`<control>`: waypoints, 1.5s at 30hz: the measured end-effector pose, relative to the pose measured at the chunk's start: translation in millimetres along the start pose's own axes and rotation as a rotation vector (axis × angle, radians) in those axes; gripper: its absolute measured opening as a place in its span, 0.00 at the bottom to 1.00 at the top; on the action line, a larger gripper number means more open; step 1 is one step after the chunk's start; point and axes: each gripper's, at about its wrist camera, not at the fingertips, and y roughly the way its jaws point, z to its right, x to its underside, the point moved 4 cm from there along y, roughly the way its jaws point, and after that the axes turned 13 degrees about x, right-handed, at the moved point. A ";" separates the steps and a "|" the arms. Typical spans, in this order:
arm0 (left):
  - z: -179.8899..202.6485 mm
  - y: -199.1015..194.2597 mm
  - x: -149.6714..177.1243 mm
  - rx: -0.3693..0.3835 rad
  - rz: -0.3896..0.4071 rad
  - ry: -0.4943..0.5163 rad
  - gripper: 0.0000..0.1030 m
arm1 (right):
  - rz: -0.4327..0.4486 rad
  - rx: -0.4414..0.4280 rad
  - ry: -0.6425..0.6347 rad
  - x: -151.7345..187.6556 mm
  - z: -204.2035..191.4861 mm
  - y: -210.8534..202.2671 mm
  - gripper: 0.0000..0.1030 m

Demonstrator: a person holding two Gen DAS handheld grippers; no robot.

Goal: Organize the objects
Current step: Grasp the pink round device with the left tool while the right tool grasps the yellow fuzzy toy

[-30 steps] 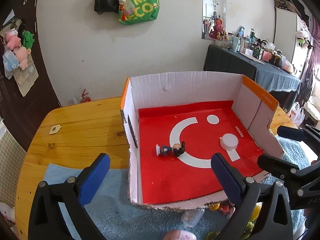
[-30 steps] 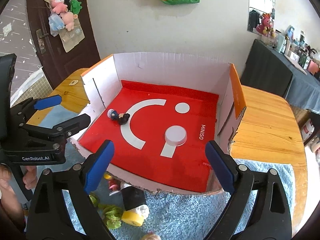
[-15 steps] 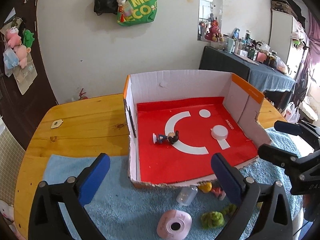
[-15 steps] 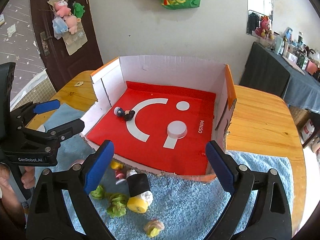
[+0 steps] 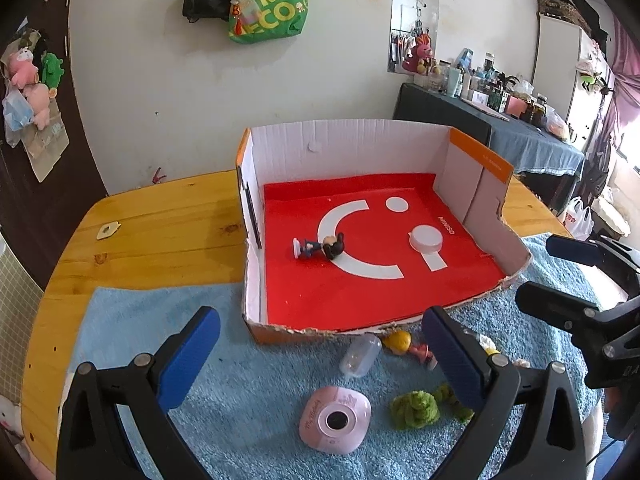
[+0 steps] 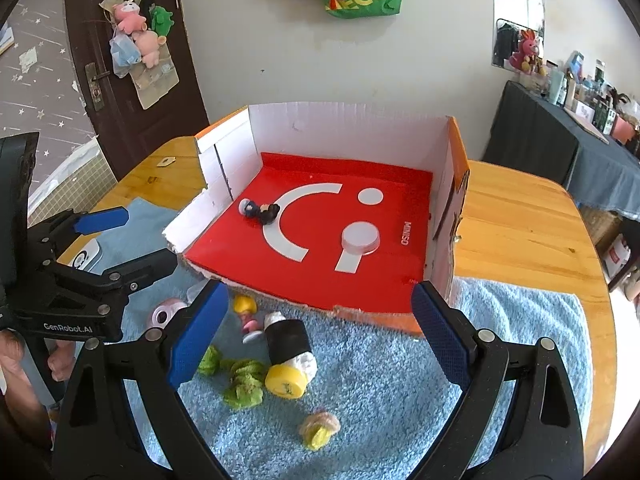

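Note:
A cardboard box with a red floor stands open toward me. Inside lie a dark figurine and a white round lid. In front of it, on the blue towel, lie a pink round toy camera, a clear capsule, a yellow-haired figurine, green knitted pieces and a black bottle with a yellow cap. My left gripper hangs open above the capsule and camera. My right gripper is open over the bottle, holding nothing.
A small yellowish knitted piece lies nearest me. The wooden table carries a small paper tag at the left. A white device sits at the towel's left edge. A hand holds the left gripper.
Both grippers have drawn back from the box. The towel and the loose toys in front of it have come into view. The jaws stay as wide as before.

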 end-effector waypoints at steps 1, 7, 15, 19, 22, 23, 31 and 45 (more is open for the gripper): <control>0.2 0.1 1.2 0.002 -0.002 -0.001 1.00 | -0.001 0.001 0.000 1.1 0.0 0.0 0.91; 1.7 0.4 8.2 0.010 -0.012 -0.005 1.00 | -0.012 0.004 -0.001 10.2 -0.9 -0.2 0.91; 3.9 0.9 19.3 0.012 -0.027 -0.004 1.00 | -0.030 0.004 0.003 24.0 -1.4 1.0 0.91; 4.2 1.8 25.5 0.013 -0.036 -0.007 1.00 | -0.041 0.006 0.004 31.6 -0.9 2.7 0.91; 4.2 3.9 30.3 0.015 -0.046 -0.011 1.00 | -0.049 0.011 0.006 37.2 0.2 3.4 0.91; 4.3 4.9 32.1 0.016 -0.050 -0.012 1.00 | -0.053 0.011 0.007 39.4 0.7 3.7 0.91; 6.4 10.2 46.1 0.021 -0.076 -0.015 1.00 | -0.077 0.012 0.015 55.7 2.9 5.9 0.91; 12.2 12.2 63.7 0.020 -0.096 -0.016 1.00 | -0.102 0.023 0.029 78.7 8.6 8.8 0.91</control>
